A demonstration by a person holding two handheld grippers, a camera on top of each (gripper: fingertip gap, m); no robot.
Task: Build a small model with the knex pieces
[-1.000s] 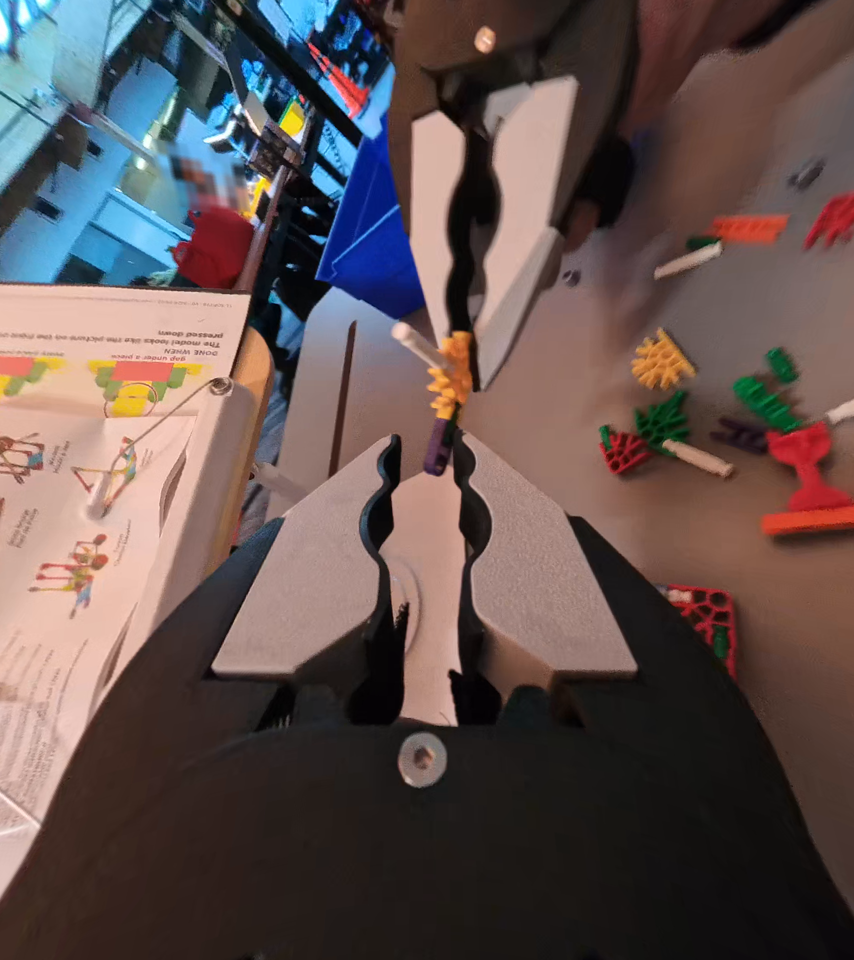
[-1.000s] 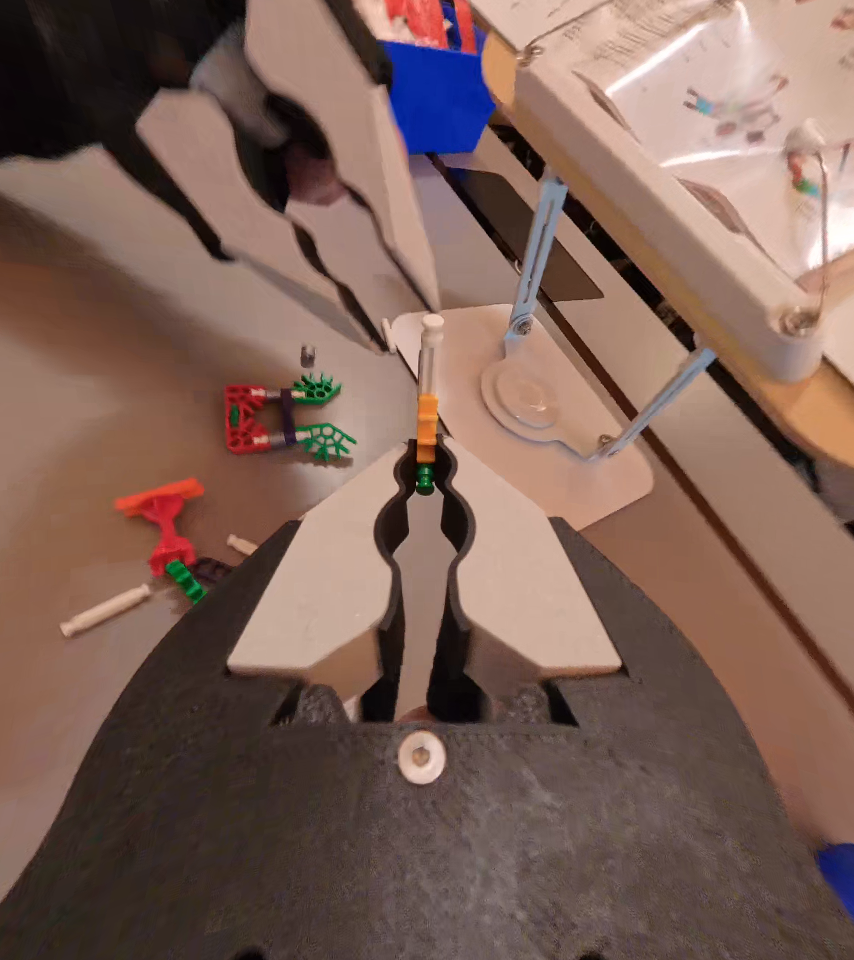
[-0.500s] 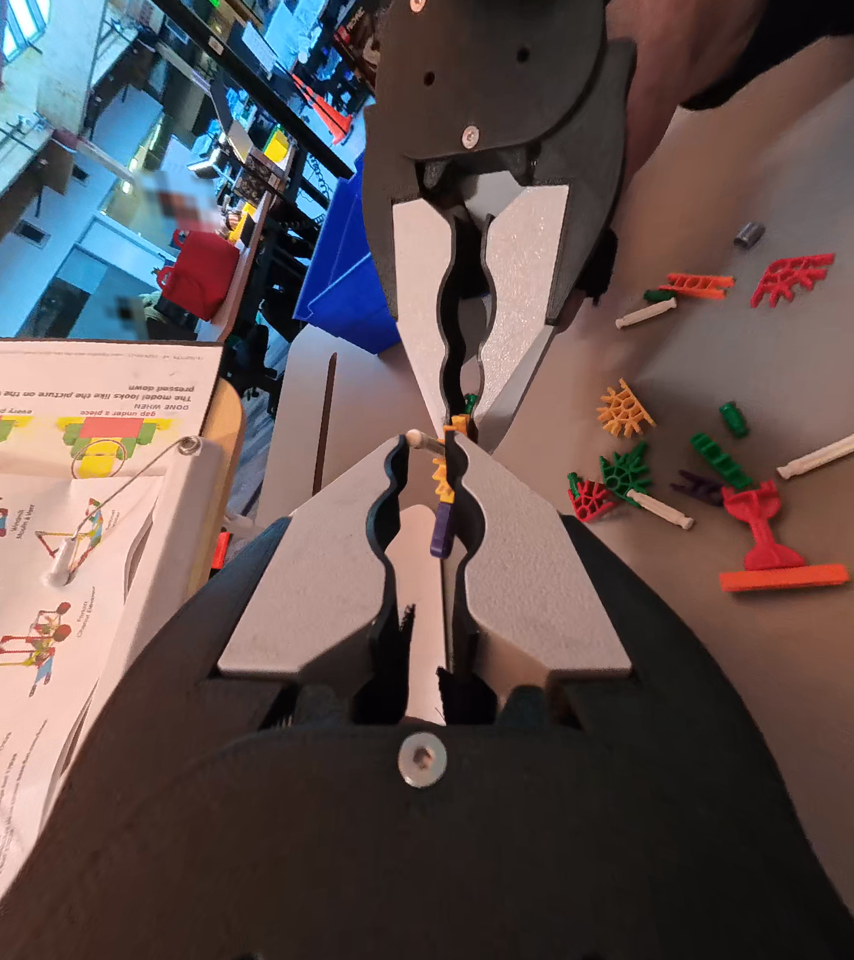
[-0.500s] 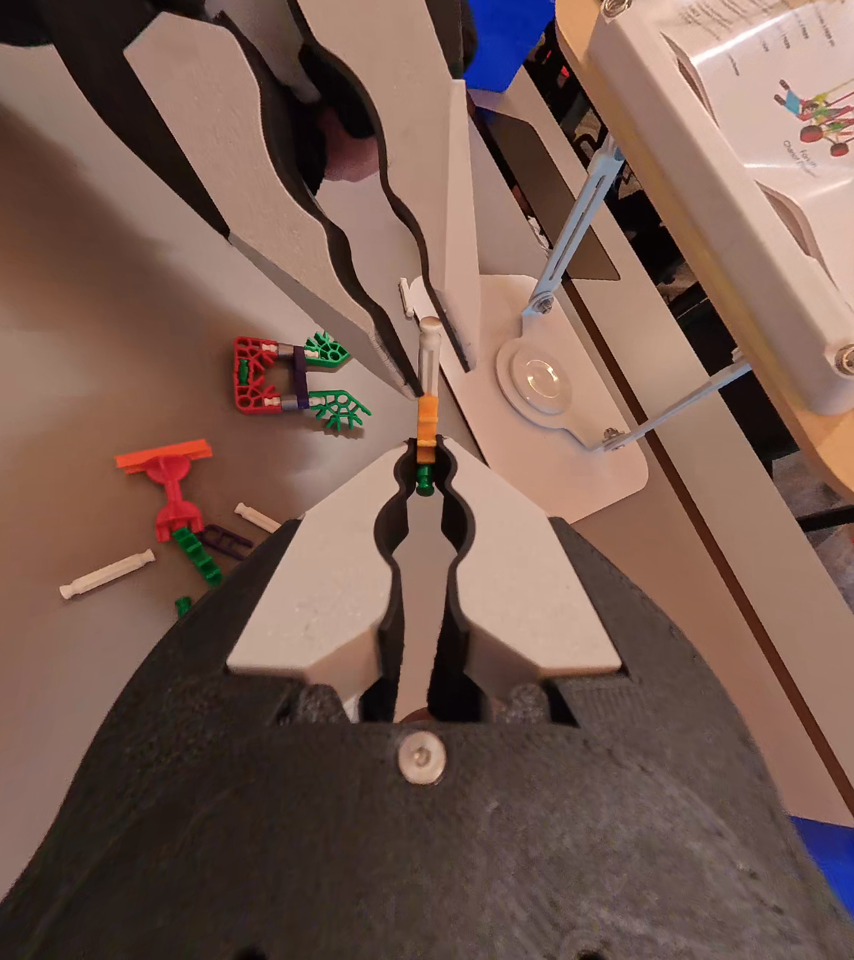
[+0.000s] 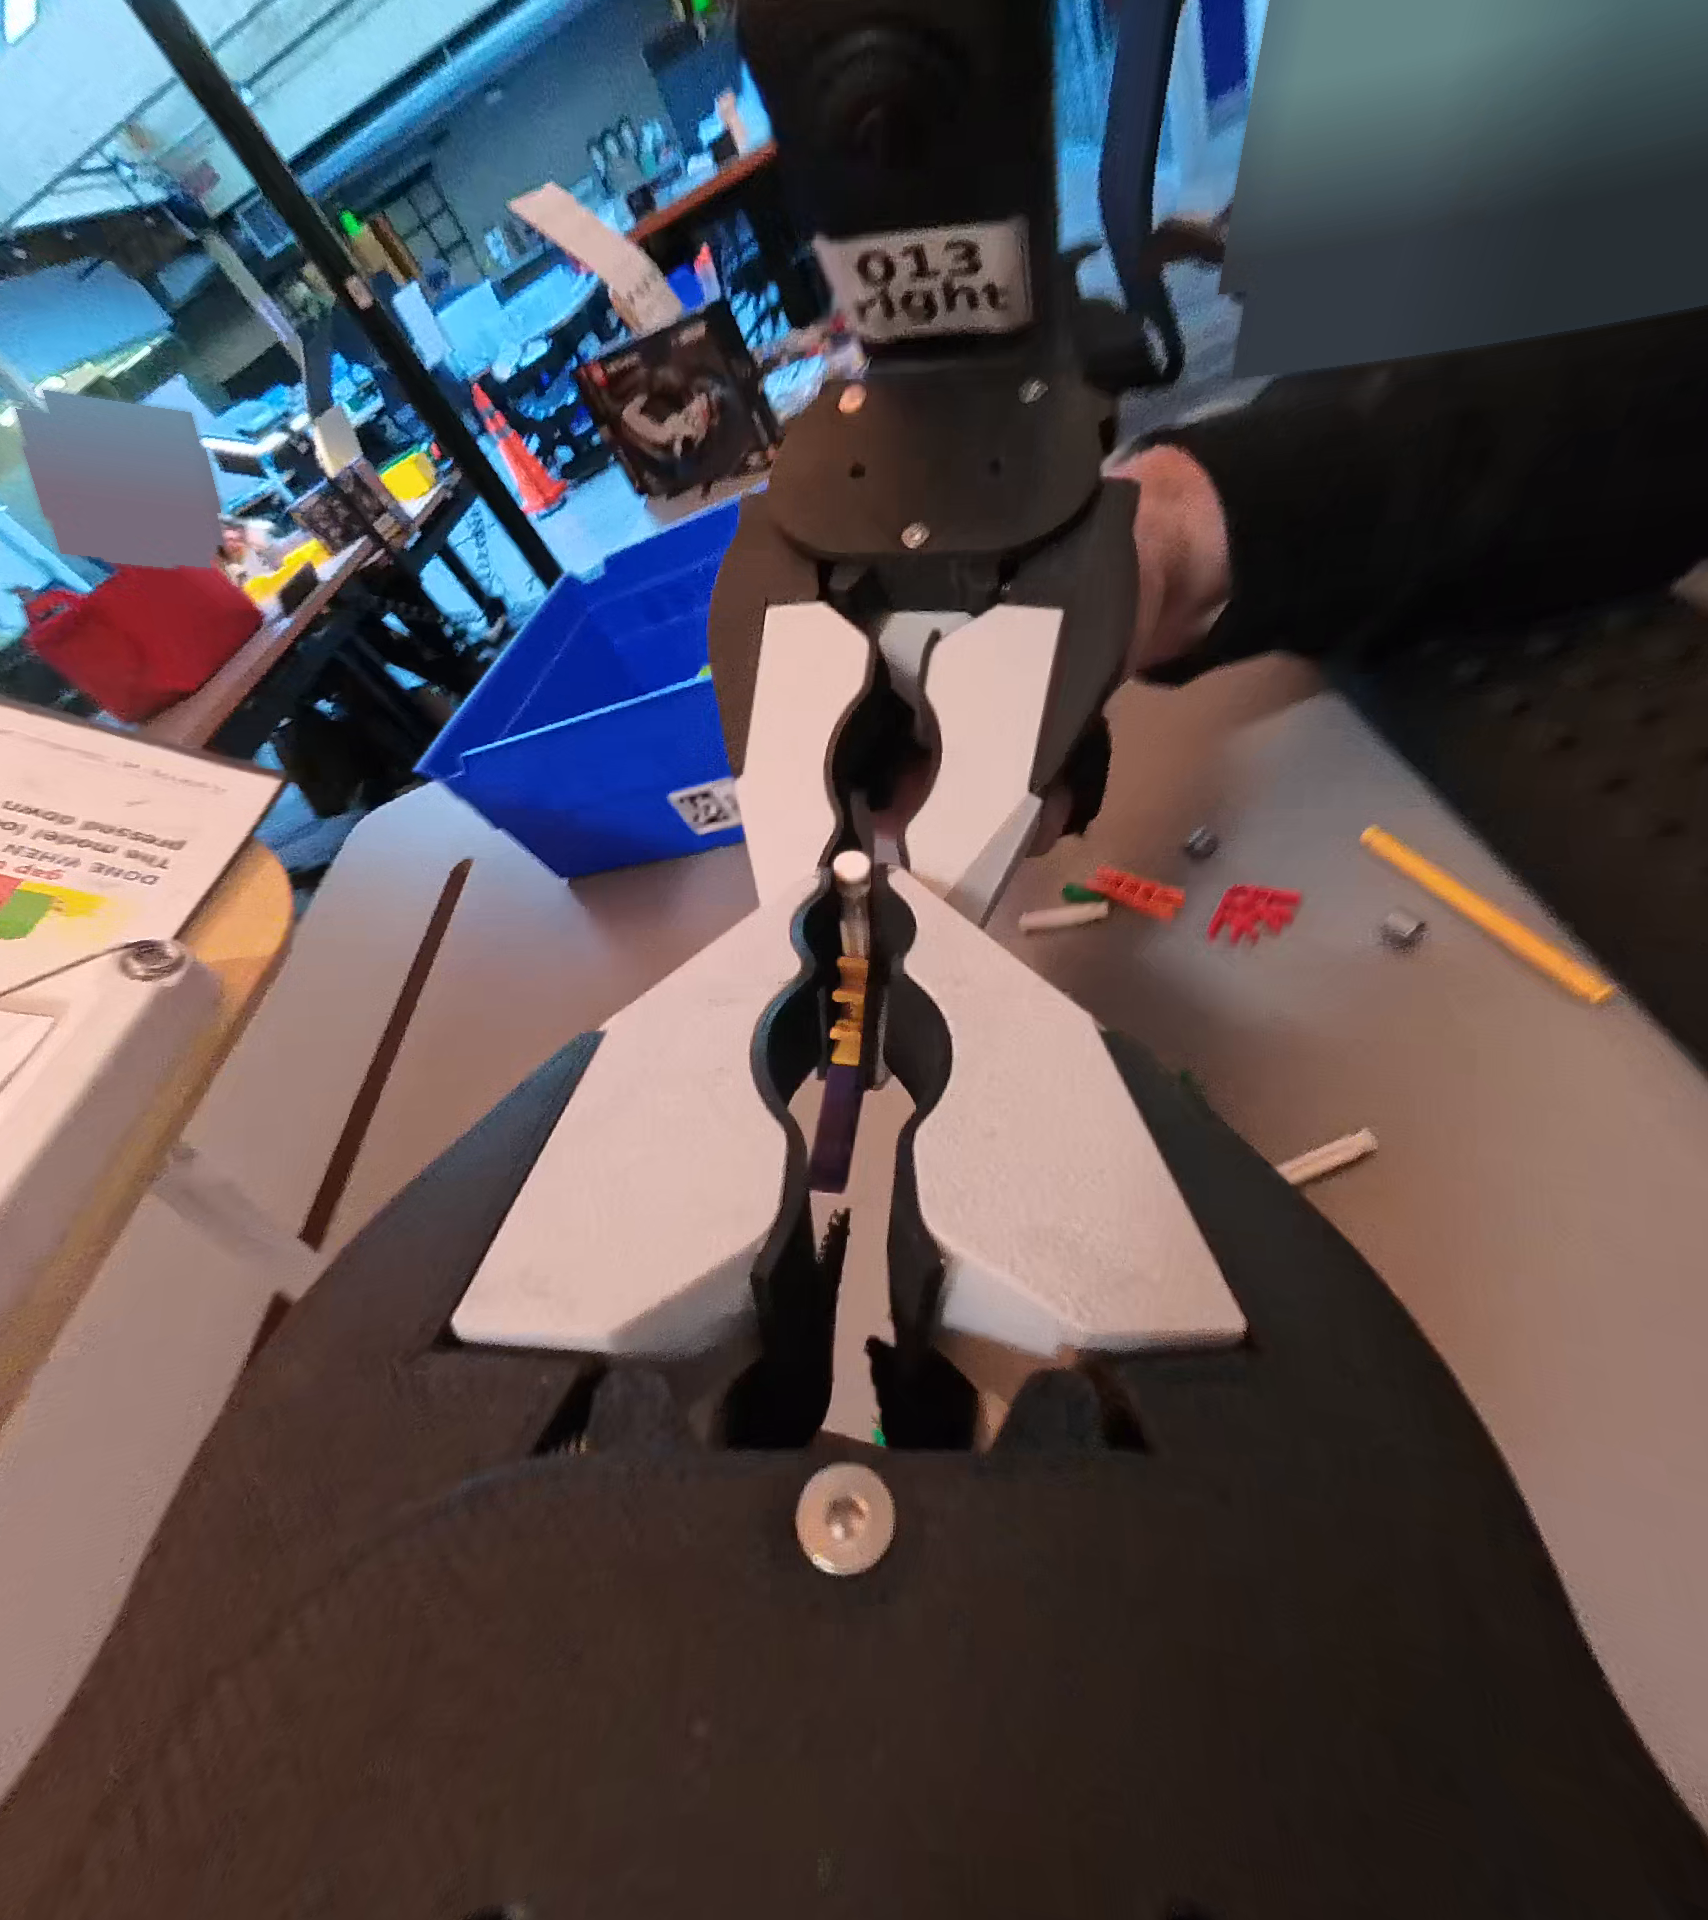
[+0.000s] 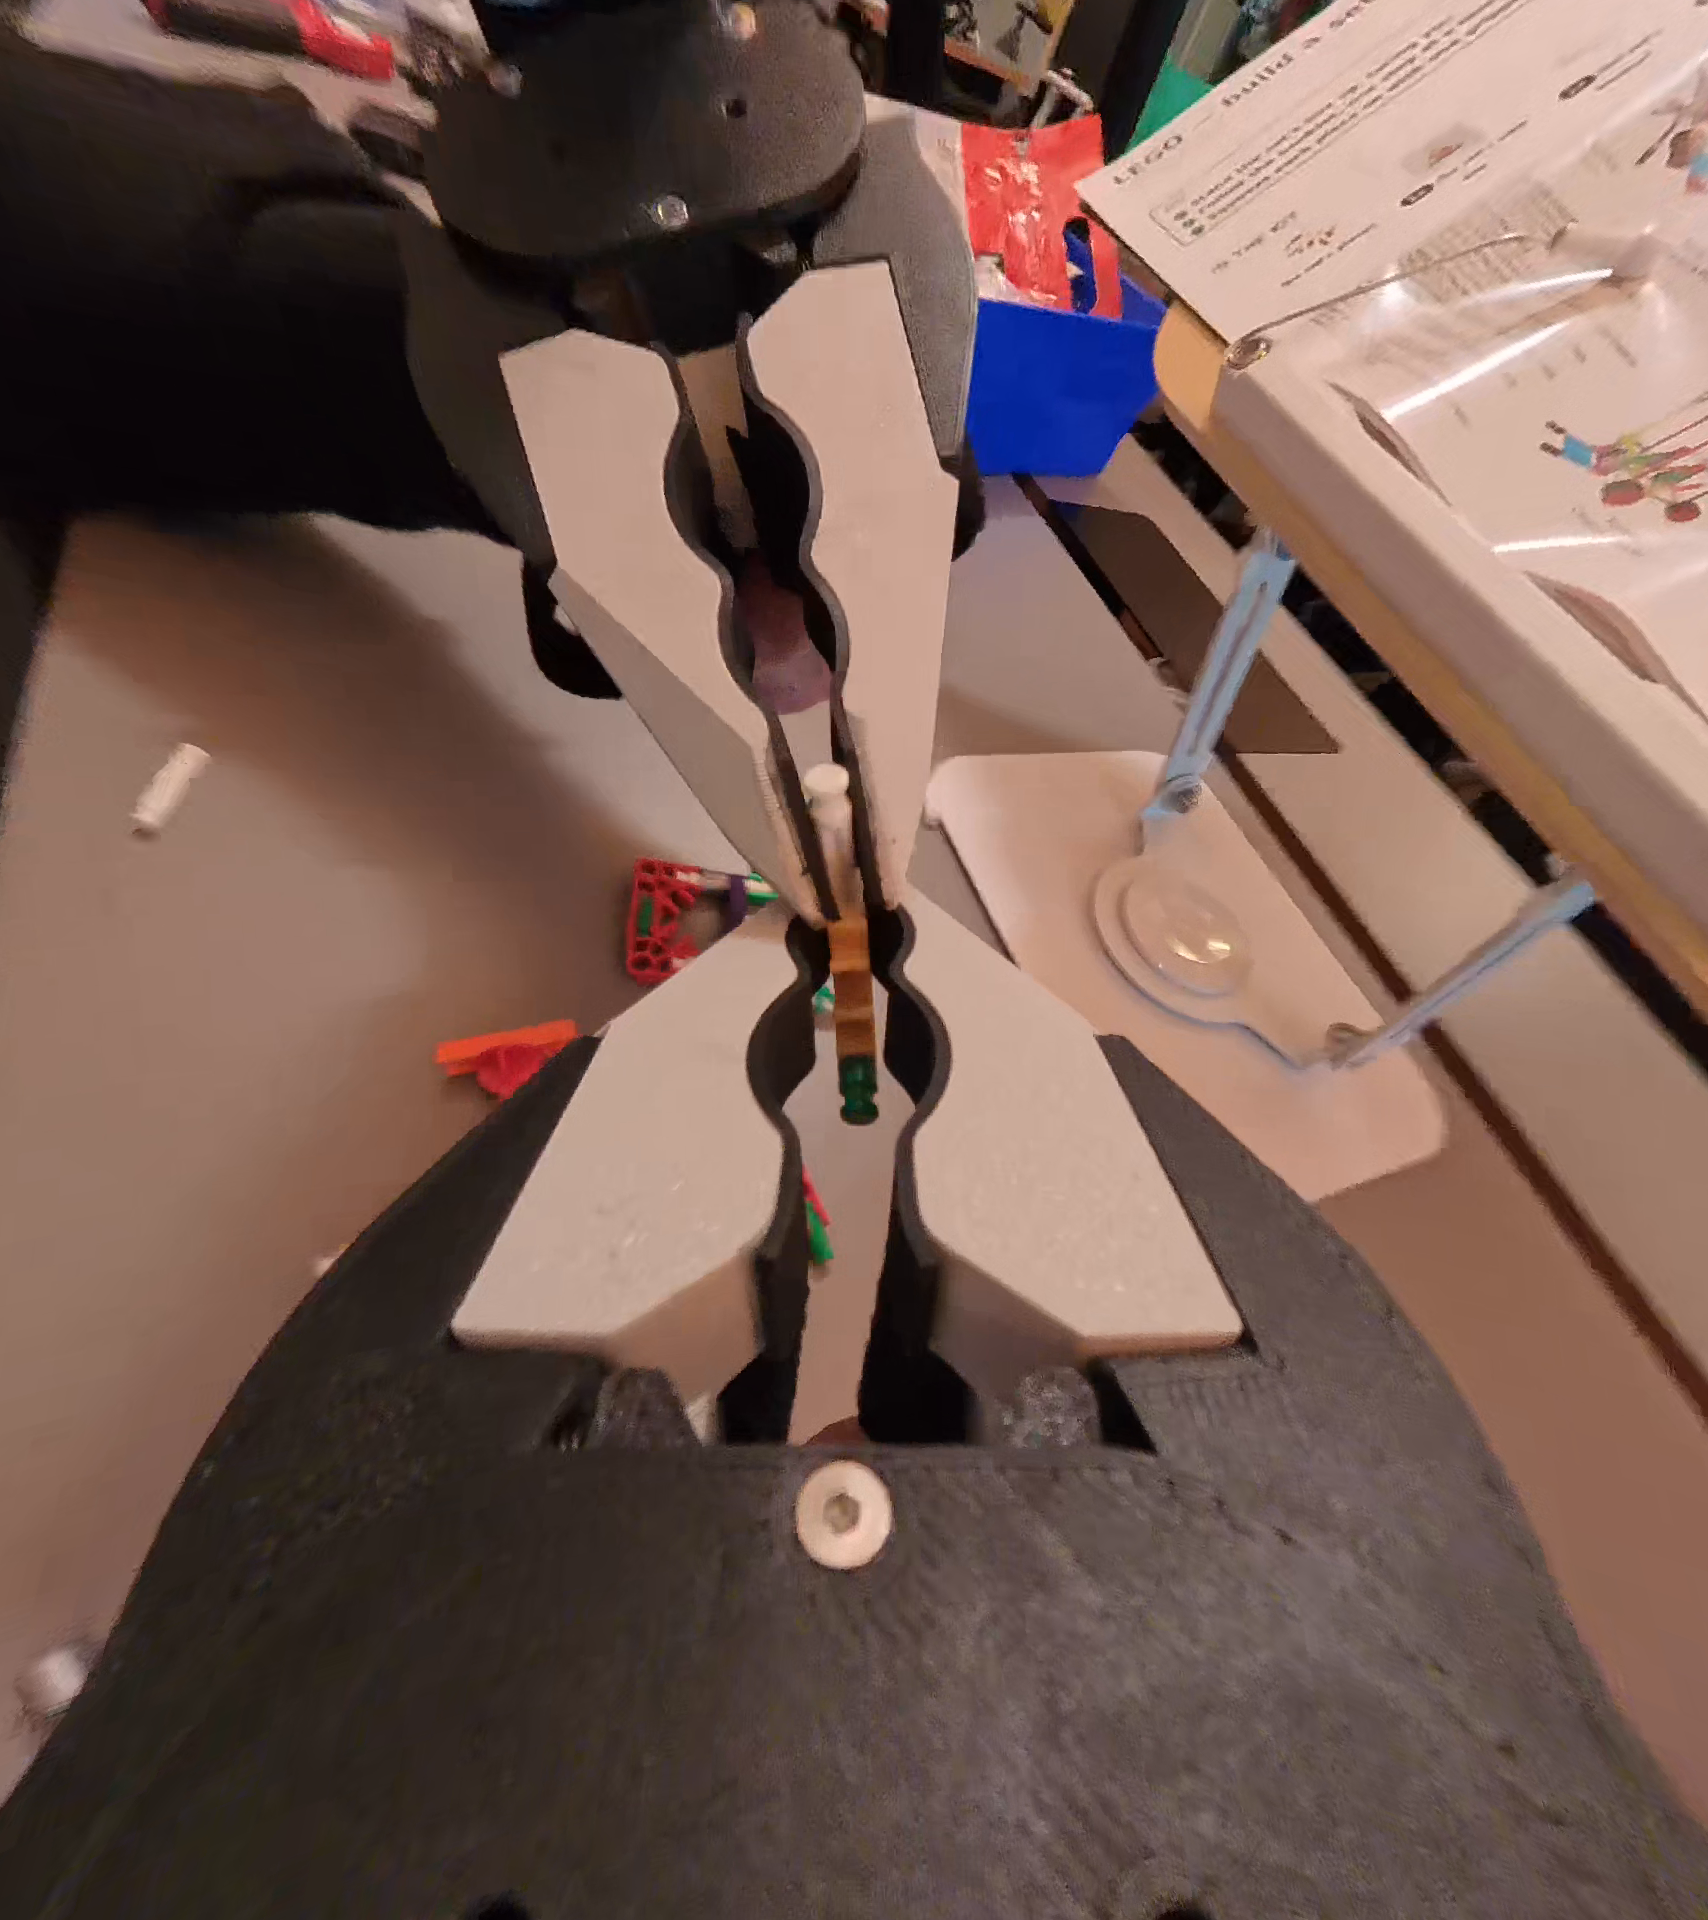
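My left gripper point(image 5: 852, 883) is shut on a small assembly: a yellow connector point(image 5: 850, 1003) on a purple piece point(image 5: 834, 1122), with a white rod end point(image 5: 850, 868) at its fingertips. My right gripper point(image 6: 848, 925) is shut on an orange connector point(image 6: 850, 977) with a green rod point(image 6: 858, 1091) behind it and a white rod point(image 6: 829, 810) in front. The two grippers meet tip to tip above the grey table. The white rod reaches in between the left gripper's fingers point(image 6: 621, 582). The right gripper point(image 5: 871, 831) faces me in the left wrist view, held by a hand in a dark sleeve.
A blue bin point(image 5: 601, 748) stands behind. An instruction sheet on a white stand point(image 6: 1556, 364) is beside the grippers, with its base plate point(image 6: 1297, 1122) on the table. Loose pieces lie around: red pieces point(image 5: 1250, 912), a yellow rod point(image 5: 1484, 914), white rods point(image 5: 1333, 1155), a red-green assembly point(image 6: 663, 920). The tips of one gripper are about 4 cm away from the tips of the other.
The two grippers have closed in on each other until tip to tip. The right gripper's white rod has gone between the left gripper's fingers. Both stay shut on their pieces.
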